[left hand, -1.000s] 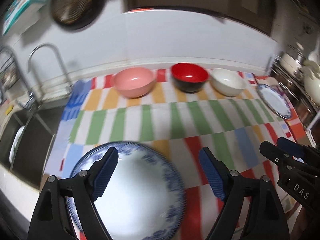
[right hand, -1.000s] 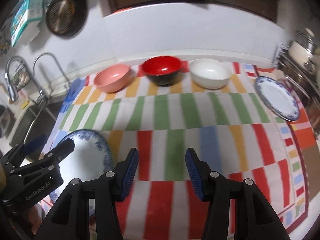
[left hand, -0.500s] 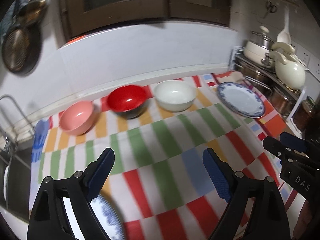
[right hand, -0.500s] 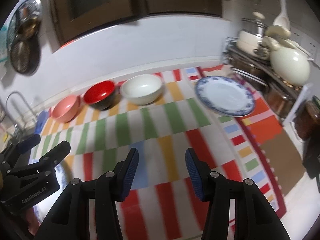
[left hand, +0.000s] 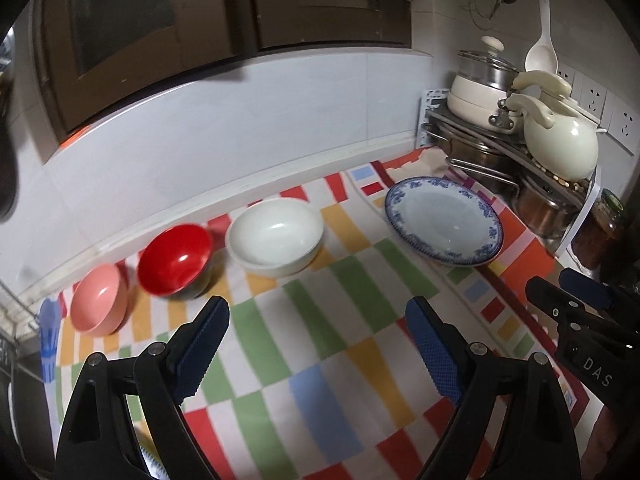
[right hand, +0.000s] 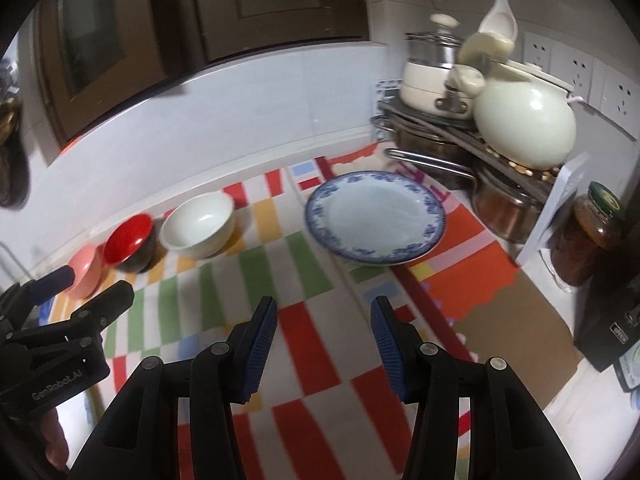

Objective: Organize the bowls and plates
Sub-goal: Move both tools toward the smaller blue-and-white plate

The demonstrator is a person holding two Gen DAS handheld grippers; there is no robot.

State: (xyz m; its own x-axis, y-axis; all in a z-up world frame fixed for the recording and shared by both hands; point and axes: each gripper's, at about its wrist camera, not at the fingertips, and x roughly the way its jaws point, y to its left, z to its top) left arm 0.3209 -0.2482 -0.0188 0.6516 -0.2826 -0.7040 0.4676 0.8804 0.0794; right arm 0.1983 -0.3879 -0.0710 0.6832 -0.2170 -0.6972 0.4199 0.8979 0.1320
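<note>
Striped cloth (left hand: 344,320) in red, green, orange, blue and white covers the worktop, which runs along a pale tiled wall (left hand: 248,120) under dark cabinet doors (left hand: 320,0). Three bowls stand in a row at the back of the cloth: a pink bowl (left hand: 100,300), a red bowl (left hand: 176,258) with a black outside, and a white bowl (left hand: 276,236), each just beside the next. A blue-rimmed plate (left hand: 442,220) lies flat farther right, apart from the white bowl and near a metal rack (left hand: 492,160) loaded with pots and a cream kettle (left hand: 560,144). A jar (right hand: 588,236) stands at the rack's right end.

Both tools hang above the cloth, empty. The left tool (left hand: 316,344) has its jaws wide apart, having just been opening, with only cloth between them. The right tool (right hand: 324,336) holds its jaws partly apart over a red stripe.

At the lower edge of the left wrist view, a sliver of blue pattern (left hand: 150,460) peeks behind the left finger; what it belongs to cannot be made out here. The pink bowl is half hidden by the left tool in the right wrist view, and that view is blurred.
</note>
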